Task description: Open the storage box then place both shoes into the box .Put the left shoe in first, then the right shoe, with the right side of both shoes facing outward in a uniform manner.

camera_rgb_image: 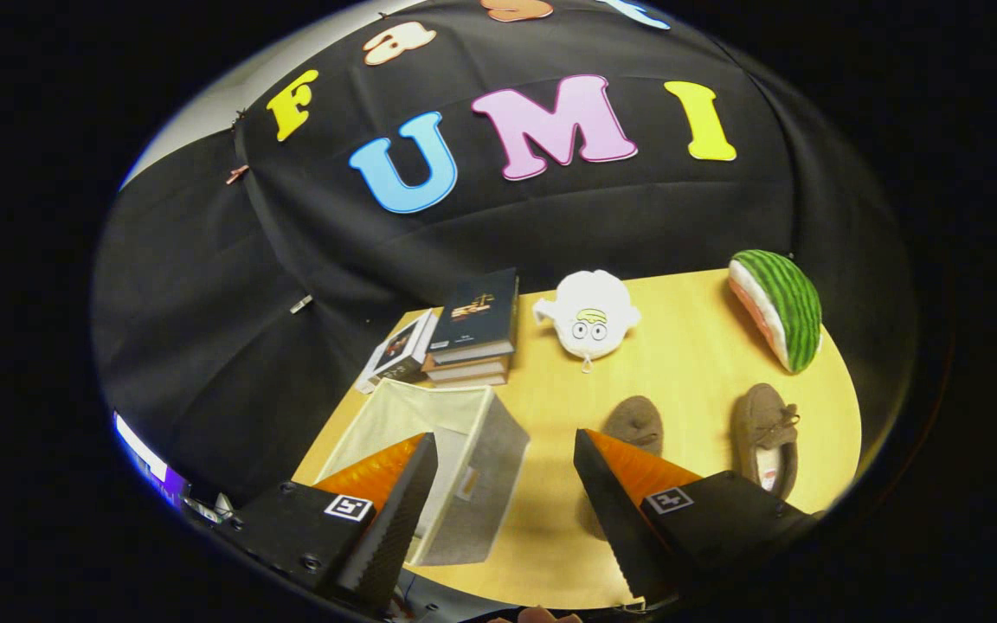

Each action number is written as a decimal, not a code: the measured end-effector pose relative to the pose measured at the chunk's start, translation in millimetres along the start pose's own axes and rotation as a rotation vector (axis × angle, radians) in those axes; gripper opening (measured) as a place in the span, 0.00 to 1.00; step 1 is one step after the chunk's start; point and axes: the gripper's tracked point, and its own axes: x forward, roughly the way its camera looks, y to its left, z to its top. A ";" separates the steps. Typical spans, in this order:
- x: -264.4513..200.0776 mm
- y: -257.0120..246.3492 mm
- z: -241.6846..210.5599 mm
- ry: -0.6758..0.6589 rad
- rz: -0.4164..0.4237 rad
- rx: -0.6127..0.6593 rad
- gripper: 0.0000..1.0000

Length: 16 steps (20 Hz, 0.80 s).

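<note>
Hand-held gripper [505, 459] open above table [689, 363]; storage box [472, 467], books [474, 333] ahead.

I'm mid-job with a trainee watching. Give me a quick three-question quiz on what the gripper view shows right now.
1. True or false: the hand-held gripper is shut on a shoe.
2. Which plush toy lies nearest the stack of books? A) the watermelon slice plush B) the white plush with a cartoon face
3. Fill in: both brown shoes are ____ the storage box.

Key:
1. False. The fingers are spread apart with nothing between them; the box's top is open, just ahead of the left finger.
2. B.
3. Outside; they lie on the wooden table, beyond the right finger.
</note>
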 end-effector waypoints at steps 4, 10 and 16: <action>1.5 -45.3 -28.6 0.062 -0.084 -0.057 0.98; 16.2 -92.2 -65.4 0.167 -0.183 -0.078 0.98; 43.3 -140.0 -103.6 0.302 -0.248 -0.124 0.99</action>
